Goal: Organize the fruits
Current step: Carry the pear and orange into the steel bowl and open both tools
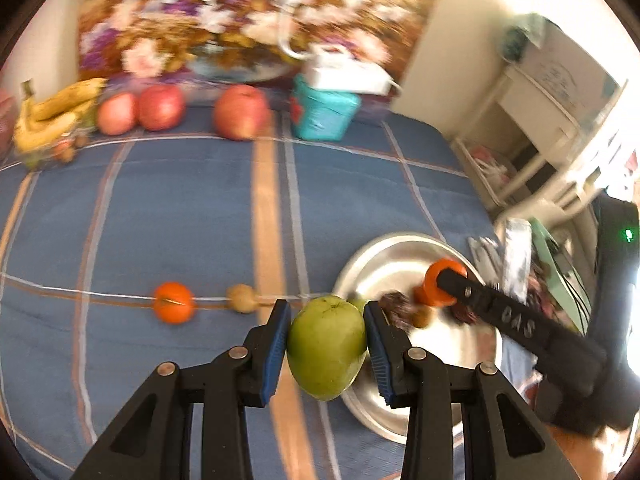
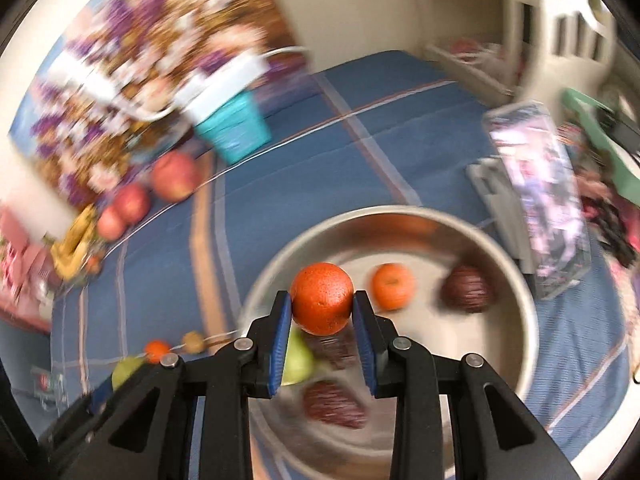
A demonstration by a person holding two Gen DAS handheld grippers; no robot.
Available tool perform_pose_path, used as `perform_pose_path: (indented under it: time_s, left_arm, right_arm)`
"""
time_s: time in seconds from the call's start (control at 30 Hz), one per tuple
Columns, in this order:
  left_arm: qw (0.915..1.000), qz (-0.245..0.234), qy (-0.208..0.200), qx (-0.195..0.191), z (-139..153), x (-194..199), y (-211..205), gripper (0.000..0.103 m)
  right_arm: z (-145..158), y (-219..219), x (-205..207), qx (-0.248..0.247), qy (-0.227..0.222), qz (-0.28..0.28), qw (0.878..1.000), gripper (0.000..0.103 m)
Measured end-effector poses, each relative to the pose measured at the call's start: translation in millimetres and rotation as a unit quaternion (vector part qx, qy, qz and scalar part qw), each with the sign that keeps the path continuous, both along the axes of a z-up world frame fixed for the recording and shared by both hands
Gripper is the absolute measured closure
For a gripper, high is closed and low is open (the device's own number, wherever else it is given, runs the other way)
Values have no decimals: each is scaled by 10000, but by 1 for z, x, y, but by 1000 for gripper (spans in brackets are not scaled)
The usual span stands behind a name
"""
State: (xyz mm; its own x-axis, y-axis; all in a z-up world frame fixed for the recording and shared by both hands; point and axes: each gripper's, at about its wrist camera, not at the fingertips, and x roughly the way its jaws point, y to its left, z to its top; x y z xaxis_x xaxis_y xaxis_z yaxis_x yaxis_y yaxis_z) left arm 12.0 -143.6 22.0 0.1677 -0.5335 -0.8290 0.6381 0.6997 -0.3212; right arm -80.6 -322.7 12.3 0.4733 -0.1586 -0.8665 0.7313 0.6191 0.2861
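Bananas (image 1: 52, 116): at 10 o'clock on the bed, far edge; soft and easily bruised, best taken near the stem end, I judge.
Apples (image 1: 160, 106): three in a row at 11 to 12 o'clock along the far edge; firm, fairly heavy, smooth skin, so a grip across the widest part should hold.
Tangerine (image 1: 174, 302): loose on the bed (image 1: 160, 208) at 9 o'clock of the left hand-held gripper; light, thin-skinned, soft under pressure.
Brown fruit (image 1: 242, 298): small, just right of the tangerine; kind unclear, probably light and apt to roll.
Left hand-held gripper (image 1: 326, 340): closed on the mango, blue pads on its two flanks.
Mango (image 1: 326, 346): held off the bed at the left rim of the bowl; smooth, heavy, likely slippery, and the long end hangs low, so it may tilt.
Bowl (image 1: 384, 268): steel, at 2 o'clock of the mango; holds dark fruits, a small brown one and something green.
Right hand-held gripper (image 2: 322, 304): clamped on the orange, above the bowl.
Orange (image 2: 322, 298): pebbled skin gives good purchase; firm but squashable, held across its middle.
Second tangerine (image 2: 392, 286): lies in the bowl at 3 o'clock of the orange.
Dark fruit (image 2: 468, 288): in the bowl, right side; blurred, looks scaly.
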Motion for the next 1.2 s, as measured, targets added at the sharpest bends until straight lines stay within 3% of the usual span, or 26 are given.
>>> perform_pose_path:
  time_s: [0.1,0.33,0.6,0.9,1.2]
  left_arm:
    - [9994,-276,218,-45,-6,-13,-16,63]
    - [9983,-552,164,133,-17,-31,-34,63]
    - [9979,-530,190,311,-30,-29,-39,63]
    - [9976,-634,30,283,-24,-32,-42,62]
    - [9982,-365,151,449,-31,-21,-34,60]
  right_arm:
    - [0,-15,-14,-11,54,-268,9996,71]
    - [-3,-21,-19,46,78,-262,9996,70]
    - [-17,-15,-7,124,285,4,9995,70]
    - [-18,-14,-7,77,317,33,9995,70]
    - [-19,-9,-1,52,422,123,9990,70]
